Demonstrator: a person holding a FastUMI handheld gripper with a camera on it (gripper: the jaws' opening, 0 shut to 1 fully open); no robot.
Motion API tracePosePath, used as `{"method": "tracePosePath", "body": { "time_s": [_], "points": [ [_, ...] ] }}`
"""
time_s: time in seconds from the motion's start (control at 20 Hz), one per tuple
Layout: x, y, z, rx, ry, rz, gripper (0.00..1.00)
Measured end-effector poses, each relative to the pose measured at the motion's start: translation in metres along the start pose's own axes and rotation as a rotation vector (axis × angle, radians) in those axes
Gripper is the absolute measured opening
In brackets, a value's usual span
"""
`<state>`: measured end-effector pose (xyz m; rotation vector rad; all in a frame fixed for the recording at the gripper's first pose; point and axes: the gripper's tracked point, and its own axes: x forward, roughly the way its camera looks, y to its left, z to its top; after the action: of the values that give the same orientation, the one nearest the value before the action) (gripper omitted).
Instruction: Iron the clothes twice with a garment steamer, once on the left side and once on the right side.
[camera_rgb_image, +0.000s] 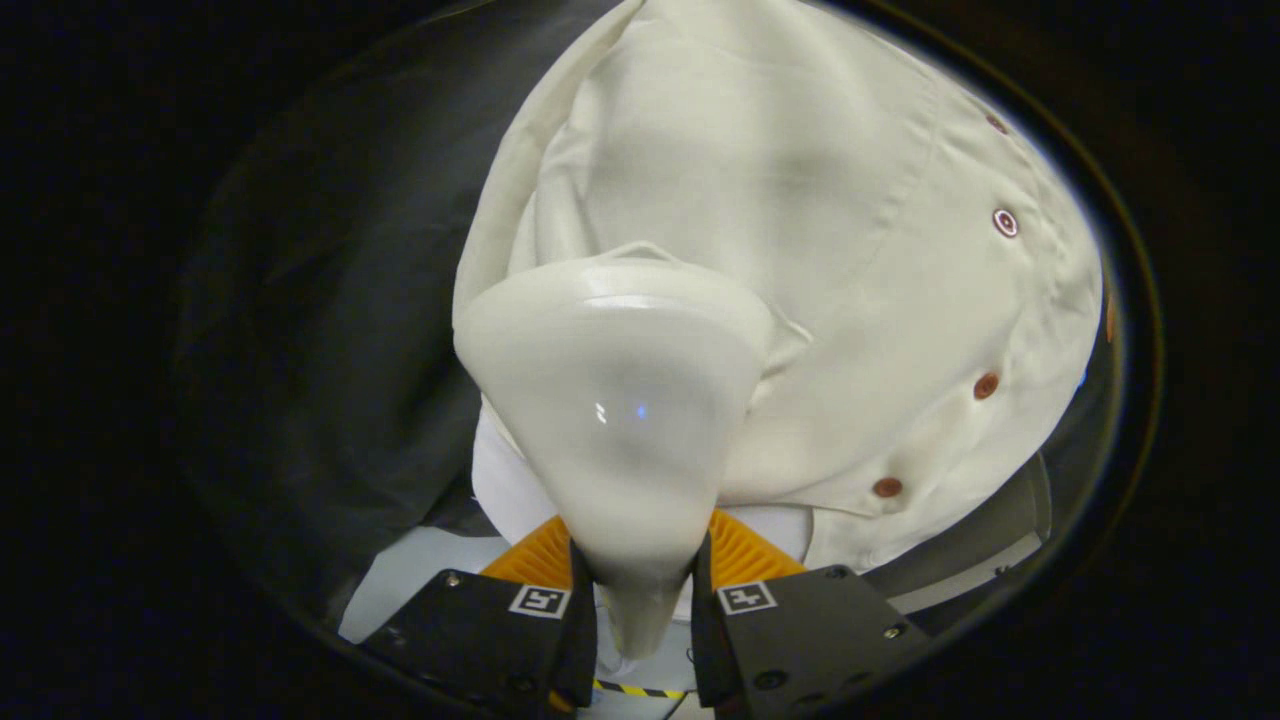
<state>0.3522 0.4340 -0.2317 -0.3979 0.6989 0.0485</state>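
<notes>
The gripper (640, 585) pinches the steamer (612, 420) by its narrow neck, one finger pressed to each side. The steamer's long axis runs straight ahead from the jaws, widening to a broad head that meets the shirt (760, 200) just beyond; whether the head presses the cloth or sits a hair off it is hard to judge here. The head lies on the panel to one side of the button row (985, 385), which runs well apart from it. Cloth stretches on ahead of the head, giving room for a long stroke; the shirt's hem and dark side edge are close behind.
</notes>
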Motion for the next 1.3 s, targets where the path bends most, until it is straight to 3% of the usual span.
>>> {"method": "tracePosePath", "body": {
  "time_s": [0.35, 0.8, 1.1, 1.3],
  "points": [
    [-0.073, -0.038, 0.007, 0.102, -0.145, -0.032, 0.39],
    [-0.188, -0.142, 0.038, 0.273, -0.309, -0.119, 0.39],
    [-0.222, -0.202, 0.069, 0.297, -0.376, -0.141, 0.39],
    [-0.233, -0.242, 0.095, 0.38, -0.378, -0.159, 0.38]
  ]
}}
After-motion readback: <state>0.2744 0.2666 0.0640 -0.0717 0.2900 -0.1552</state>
